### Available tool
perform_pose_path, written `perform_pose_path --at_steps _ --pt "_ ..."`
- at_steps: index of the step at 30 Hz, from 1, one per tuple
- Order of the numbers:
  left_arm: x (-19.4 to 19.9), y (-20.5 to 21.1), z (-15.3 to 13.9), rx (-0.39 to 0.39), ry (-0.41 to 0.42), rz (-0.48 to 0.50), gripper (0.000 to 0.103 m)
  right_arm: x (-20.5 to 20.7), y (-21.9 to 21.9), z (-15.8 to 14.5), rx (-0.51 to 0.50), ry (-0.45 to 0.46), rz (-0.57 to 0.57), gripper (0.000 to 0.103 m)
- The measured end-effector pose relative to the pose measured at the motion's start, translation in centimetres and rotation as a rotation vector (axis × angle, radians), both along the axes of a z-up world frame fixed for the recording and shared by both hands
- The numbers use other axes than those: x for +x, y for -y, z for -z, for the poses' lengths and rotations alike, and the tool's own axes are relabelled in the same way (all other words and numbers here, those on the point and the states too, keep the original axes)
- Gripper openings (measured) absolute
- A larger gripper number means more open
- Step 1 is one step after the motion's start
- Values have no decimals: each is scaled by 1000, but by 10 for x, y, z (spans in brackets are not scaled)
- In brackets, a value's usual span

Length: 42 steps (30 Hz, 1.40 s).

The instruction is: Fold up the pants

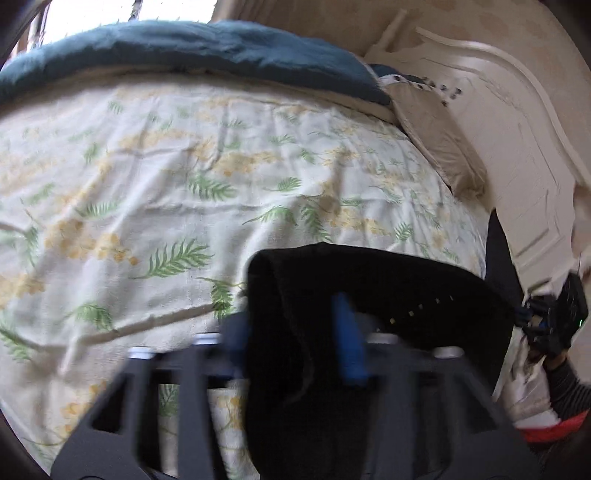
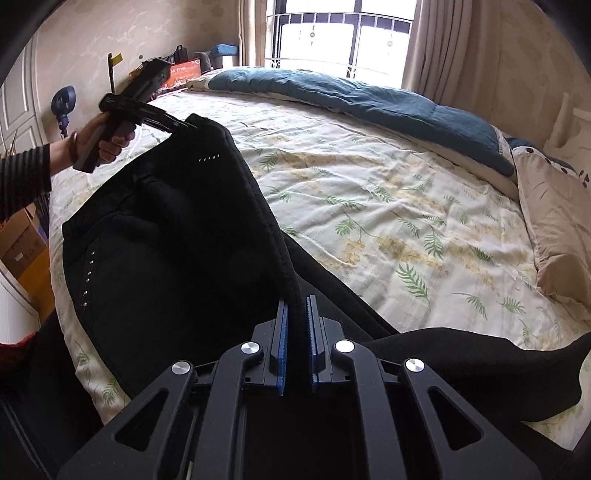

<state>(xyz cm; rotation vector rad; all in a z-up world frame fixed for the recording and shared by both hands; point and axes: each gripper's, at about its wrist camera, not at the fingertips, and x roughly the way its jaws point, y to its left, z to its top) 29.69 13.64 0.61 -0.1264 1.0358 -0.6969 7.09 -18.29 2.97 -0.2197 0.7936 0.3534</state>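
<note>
Black pants [image 2: 166, 240] with small silver studs hang stretched between my two grippers above the bed. My right gripper [image 2: 297, 306] is shut on the waistband edge, which runs between its blue pads [image 2: 281, 332]. My left gripper [image 2: 184, 124] shows at the upper left of the right wrist view, shut on the other corner of the waistband. In the left wrist view the pants [image 1: 369, 295] drape over my left gripper [image 1: 295, 325] and hide most of its blue fingers [image 1: 349, 339]. The pant legs [image 2: 461, 365] trail over the bed's near edge.
The bed has a floral sheet [image 2: 369, 184], a rolled teal duvet [image 2: 369, 99] at the far side and a beige pillow [image 2: 554, 229] by the white headboard [image 1: 498, 129]. Boxes [image 2: 22, 243] stand on the floor at the left. A window [image 2: 343, 33] is behind the bed.
</note>
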Motion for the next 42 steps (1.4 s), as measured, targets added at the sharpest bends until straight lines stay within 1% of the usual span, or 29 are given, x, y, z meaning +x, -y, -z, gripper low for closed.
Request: perform_pose_path --at_steps 1,2,3,5,7,10,12,14,17,19,21,22,24,26,28,30,31,32,33,35,38,40,42 --pt "2 -2 4 -40 -28 8 6 1 0 -1 3 0 1 9" --pt "4 -5 7 -84 -53 7 6 2 1 -1 3 2 2 9" --pt "4 -8 7 -103 -59 -5 6 2 1 -3 2 6 2 9" --pt "-4 -16 0 -126 -33 -15 6 2 2 -6 4 15 6 9" --pt "-14 -22 -10 -129 -1 -22 5 2 3 -9 6 24 11 9" --pt "-39 -32 -30 -154 49 -15 5 -4 4 -9 -8 39 21 9" --pt "-61 -38 -42 -160 82 -4 5 -14 2 -7 -28 57 27 9" --pt "-85 -41 -51 -149 112 14 5 -25 1 -4 -29 59 34 9" --pt "-114 -47 -54 -143 113 12 5 -38 -1 2 -27 53 47 10" --pt "-134 -52 -52 -142 113 2 5 -49 -6 7 -52 53 46 10" --pt "-151 -61 -48 -159 101 -17 6 -57 -10 13 -71 49 43 11" --pt "-158 -64 -44 -160 93 -29 10 -61 -12 16 -78 45 40 11" --pt "-174 -73 -33 -127 77 -88 23 -65 -15 22 -89 41 36 11" --pt "-187 -84 -20 -105 56 -140 54 -68 -18 29 -95 30 35 12" --pt "-200 -98 -10 -111 37 -203 70 -72 -22 38 -116 23 32 14" --pt "-214 -116 0 -141 4 -265 71 -77 -25 46 -133 11 37 16" --pt "-222 -124 4 -165 -17 -297 71 -80 -24 48 -129 5 44 17" --pt "-232 -132 8 -195 -45 -346 71 -83 -24 48 -118 3 50 20" --pt "-241 -135 9 -222 -61 -378 71 -87 -21 47 -93 -3 61 23" --pt "-263 -134 10 -280 -67 -425 72 -94 -16 43 -20 -29 82 24" --pt "-287 -116 11 -336 -51 -471 80 -106 0 38 206 -64 143 43" --pt "-293 -102 16 -379 -60 -495 81 -109 14 40 433 -118 188 44" --pt "-292 -87 24 -406 -84 -518 81 -109 21 47 621 -161 213 44"
